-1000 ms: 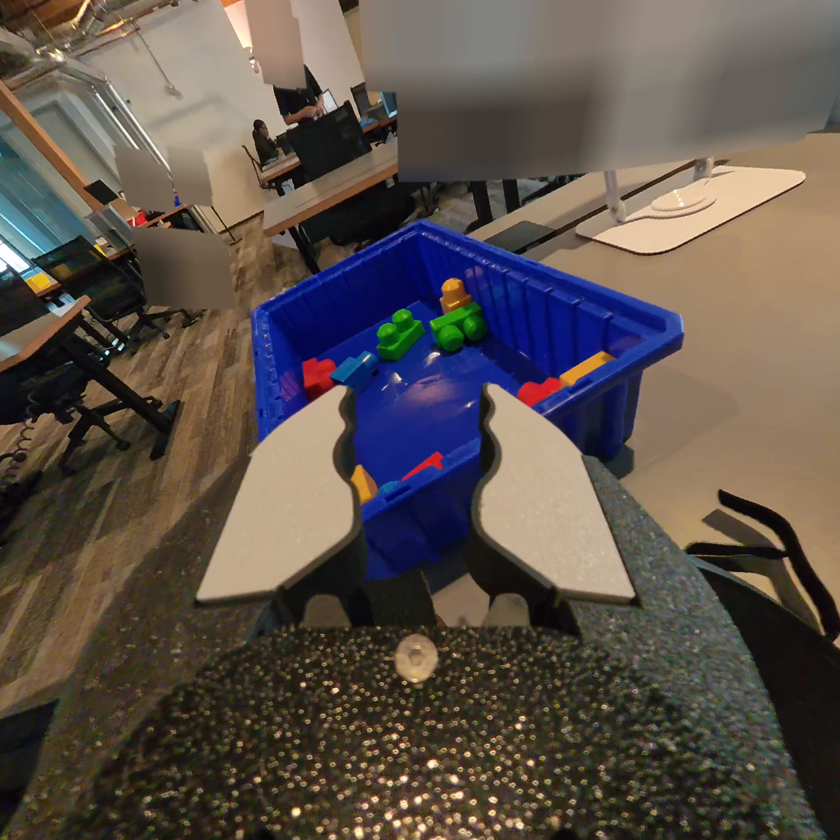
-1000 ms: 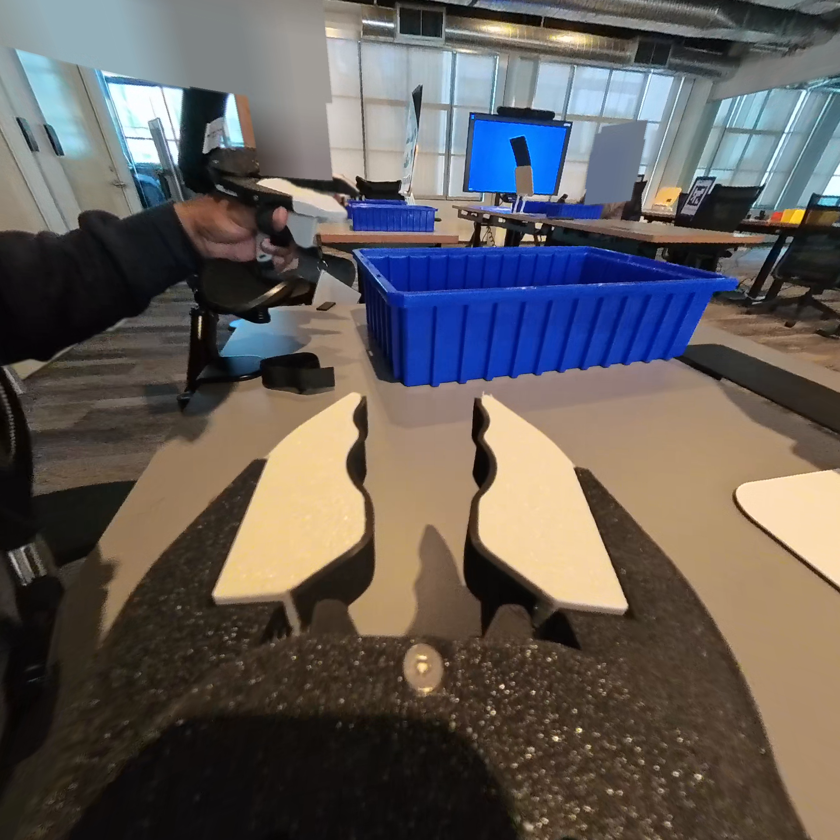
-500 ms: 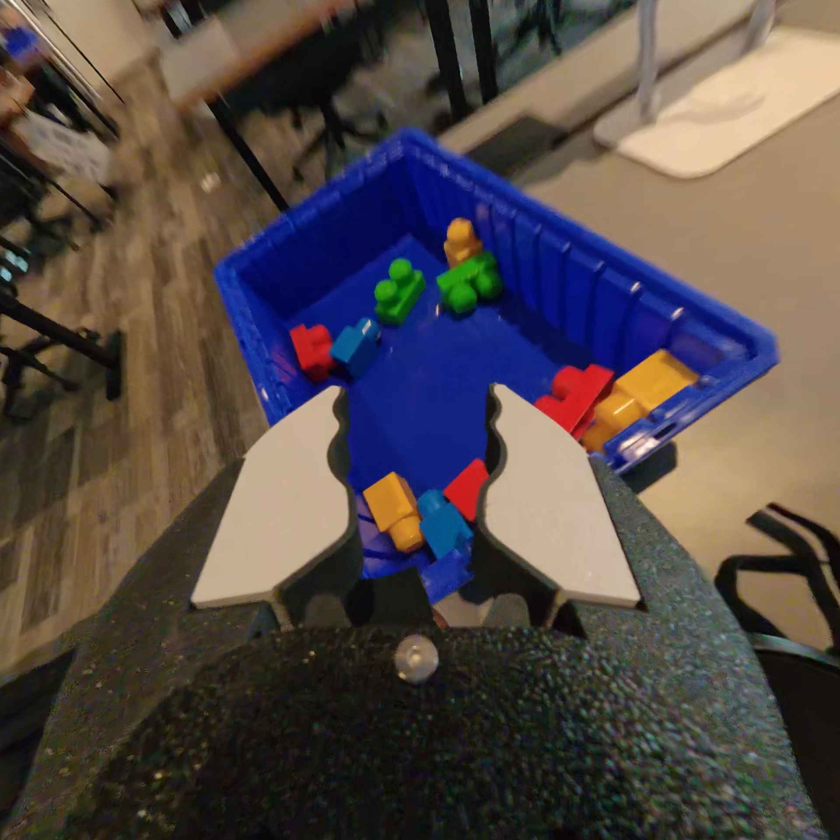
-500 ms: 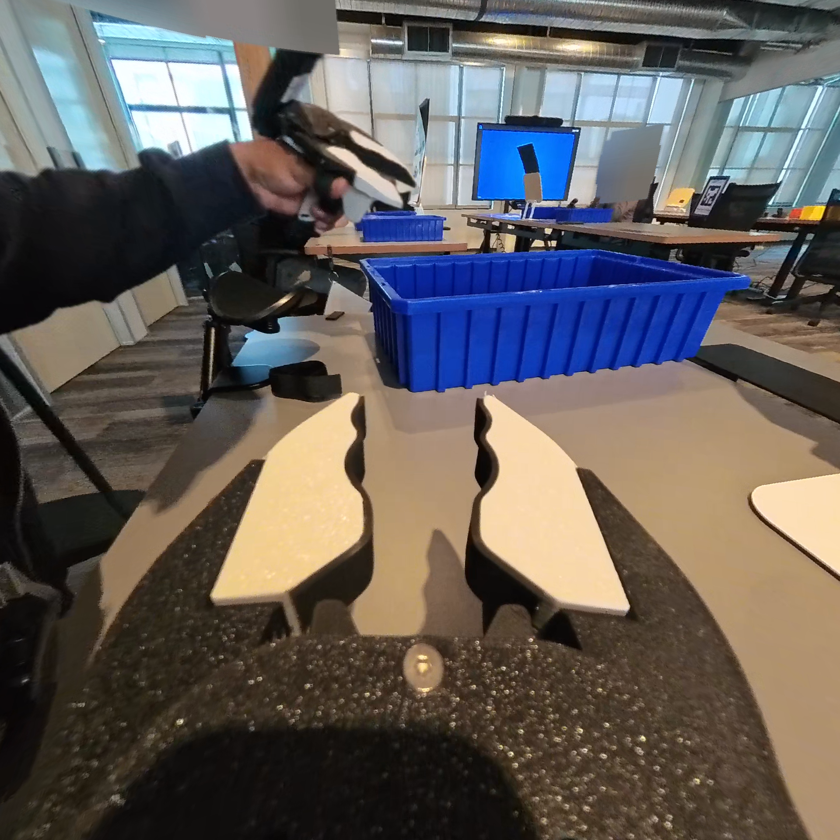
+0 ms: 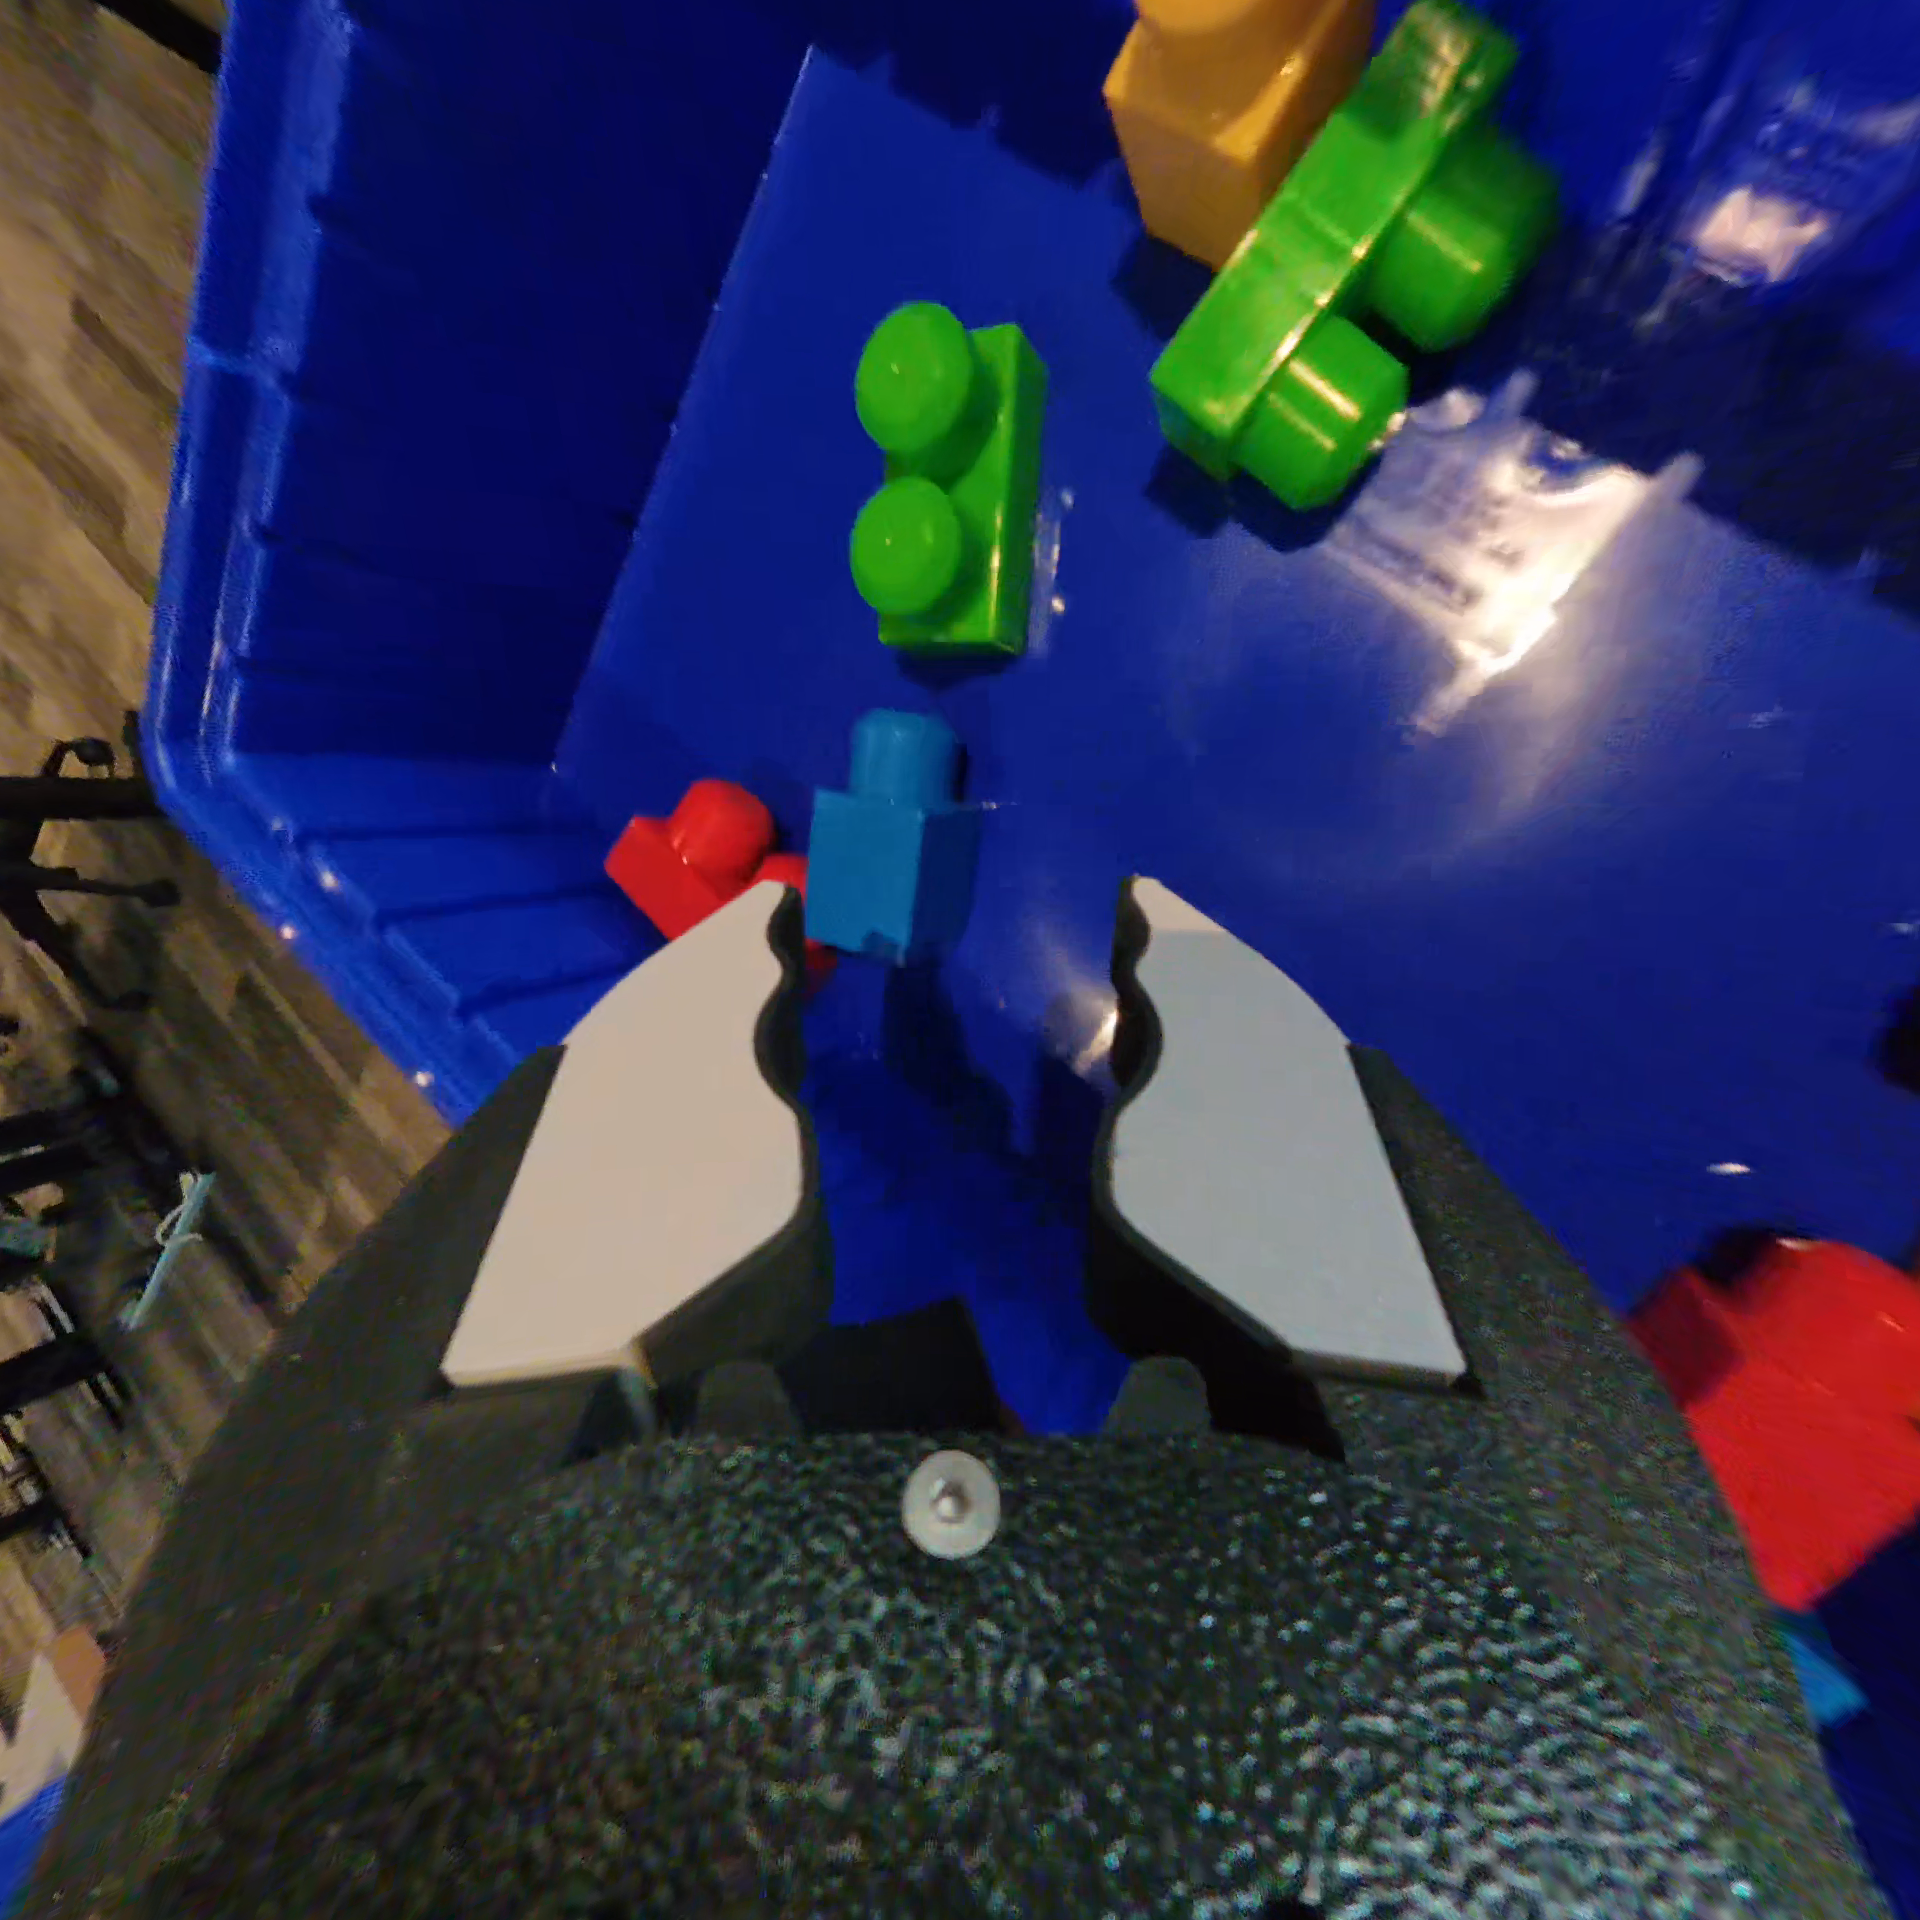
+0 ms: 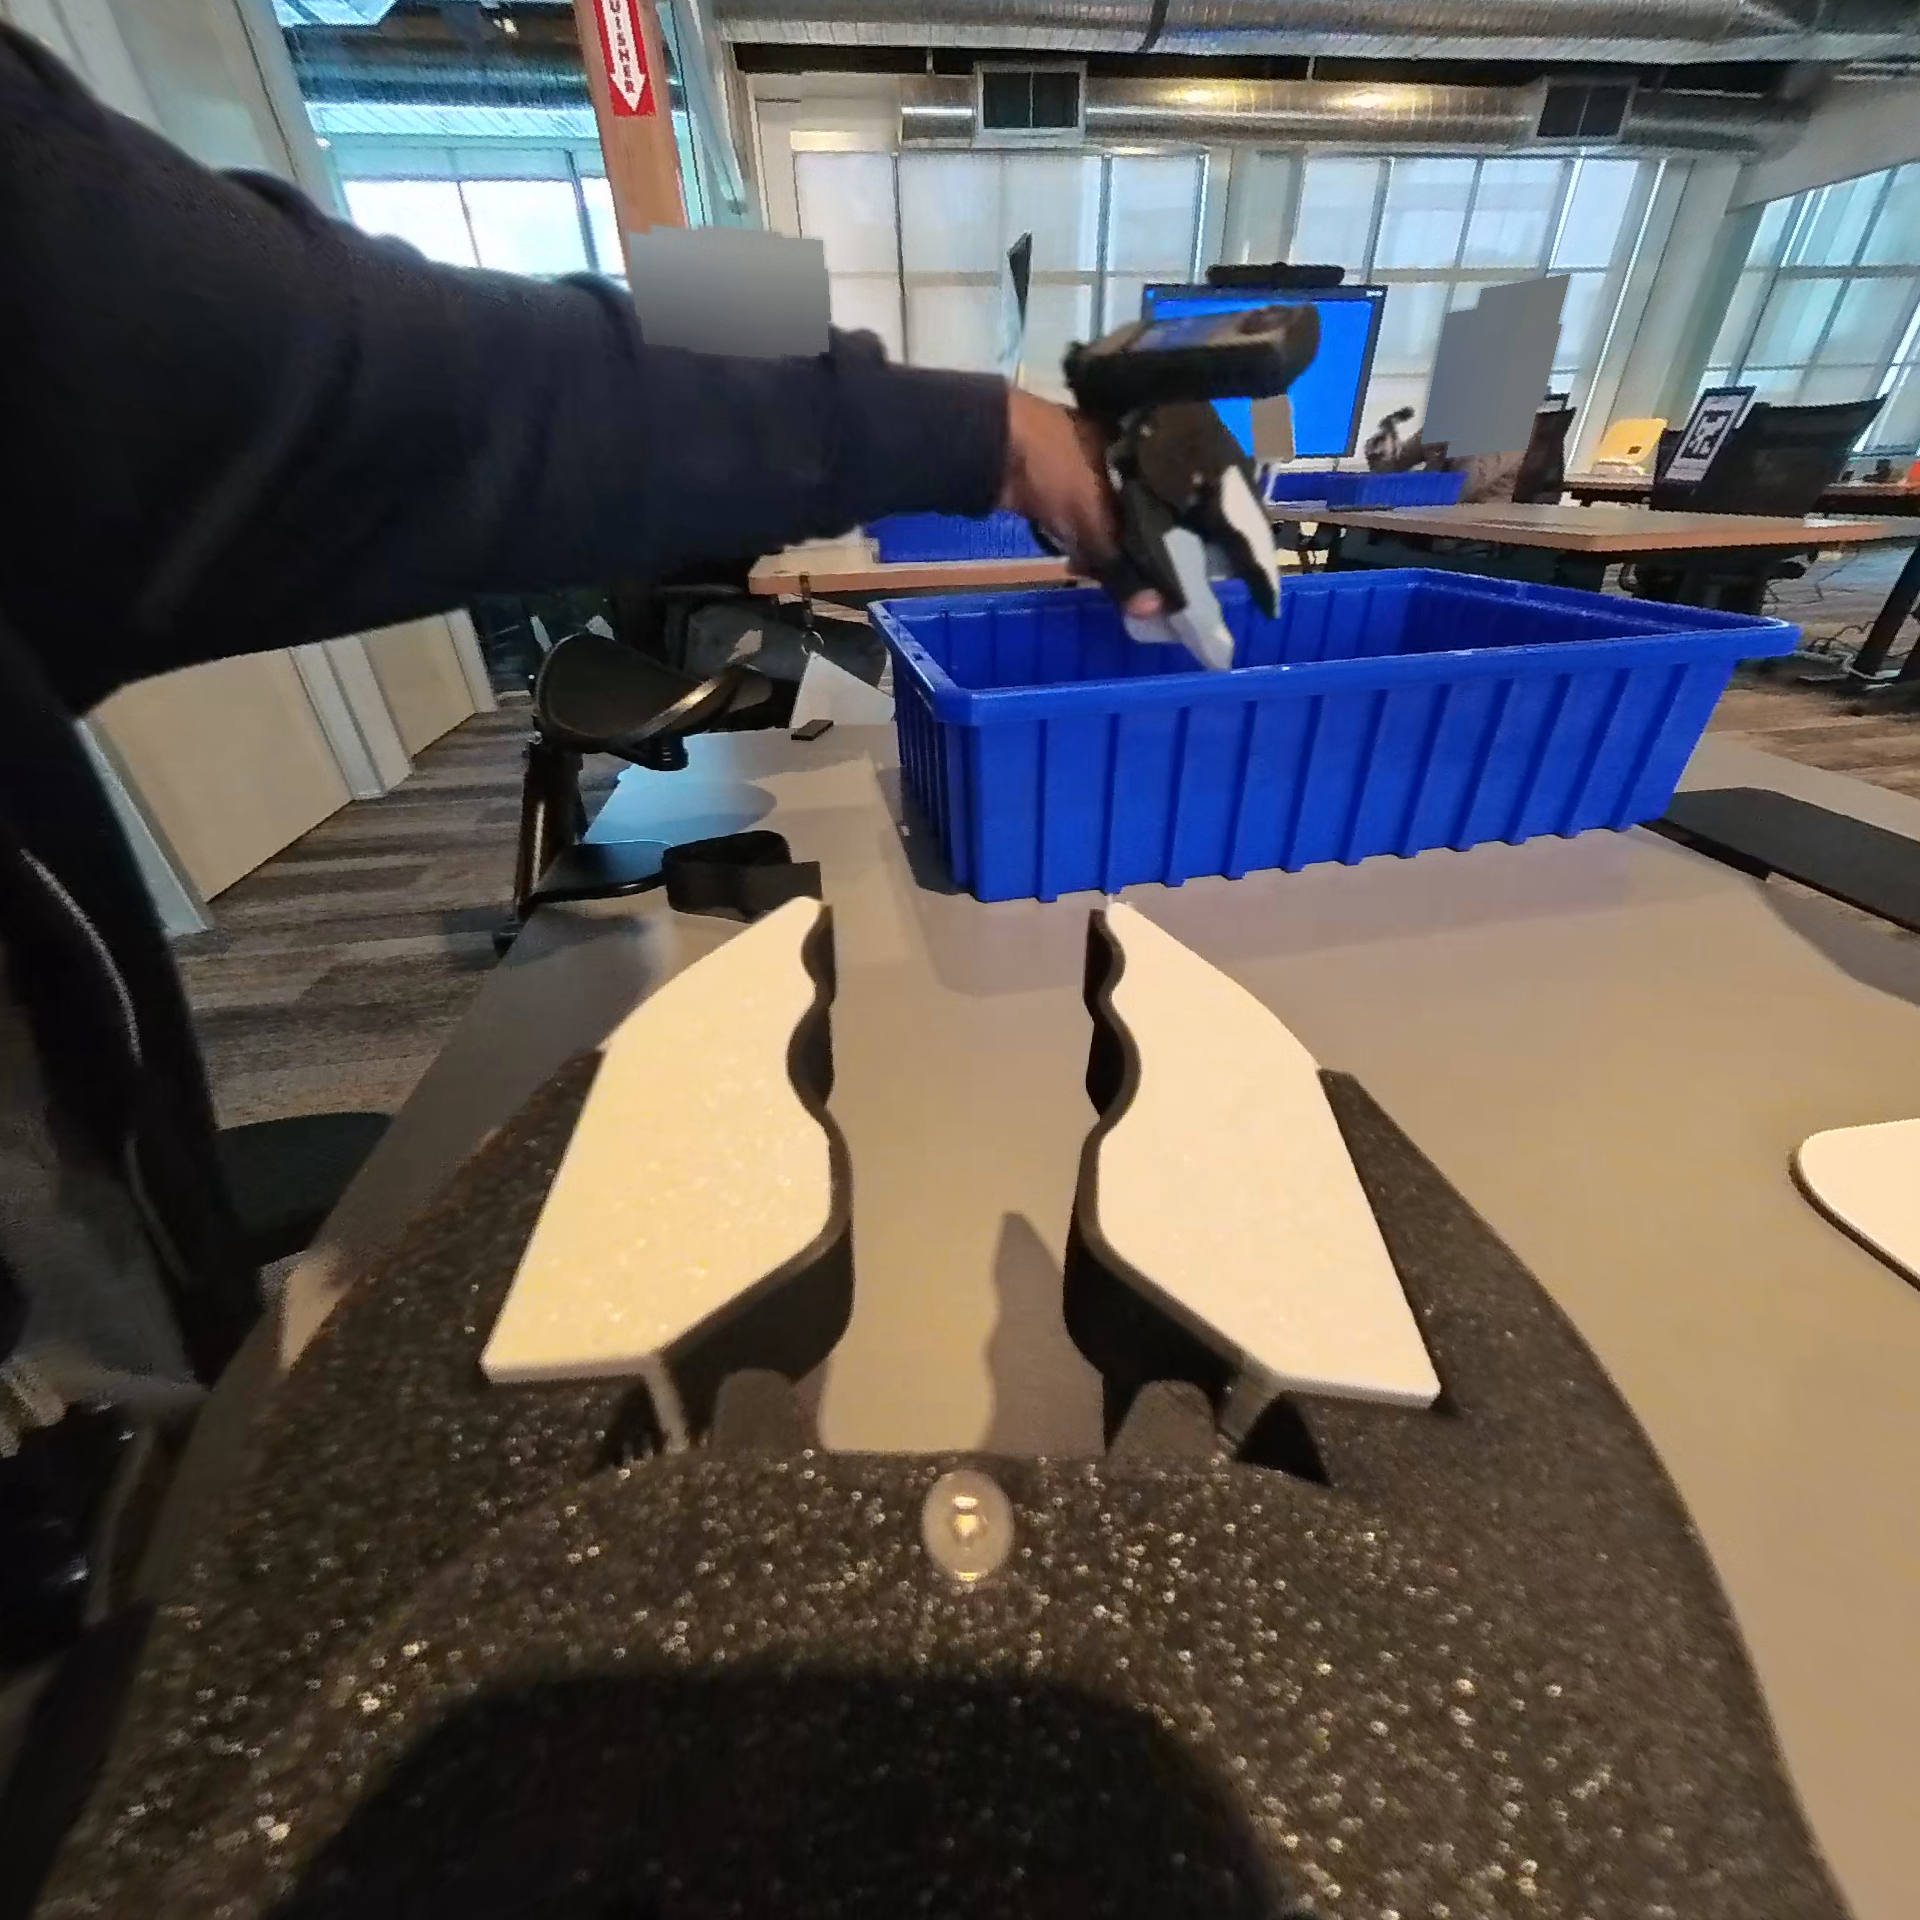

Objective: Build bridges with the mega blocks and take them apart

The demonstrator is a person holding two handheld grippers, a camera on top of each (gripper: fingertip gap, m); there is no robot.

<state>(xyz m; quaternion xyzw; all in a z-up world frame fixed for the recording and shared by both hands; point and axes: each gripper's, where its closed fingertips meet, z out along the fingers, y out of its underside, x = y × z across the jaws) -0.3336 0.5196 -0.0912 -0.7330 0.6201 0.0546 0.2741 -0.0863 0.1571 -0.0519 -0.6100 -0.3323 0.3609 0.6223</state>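
Two hand-held grippers are in use, both with jaws spread and nothing between them. The left hand-held gripper is lowered into the blue bin, tilted downward over its glossy floor. Just ahead of its fingertips lies a small blue block, on its side with the single stud pointing away; it sits in line with the gap but outside it, nearer the left finger. A red block touches the blue one on its left, partly hidden behind that finger. Farther on lies a green two-stud block, apart from the blue one. Toward the far right corner a larger green block leans against an orange block. Another red block shows blurred at the right edge, near the gripper body.

From the right wrist view, the right hand-held gripper hovers low over the grey desk, pointing at the bin but well short of it. Beyond, a dark-sleeved arm reaches across, and the person's hand holds the left hand-held gripper with its tips dipped below the bin's rim. A black strap lies on the desk near the bin's left corner, and a white pad shows at the right edge.
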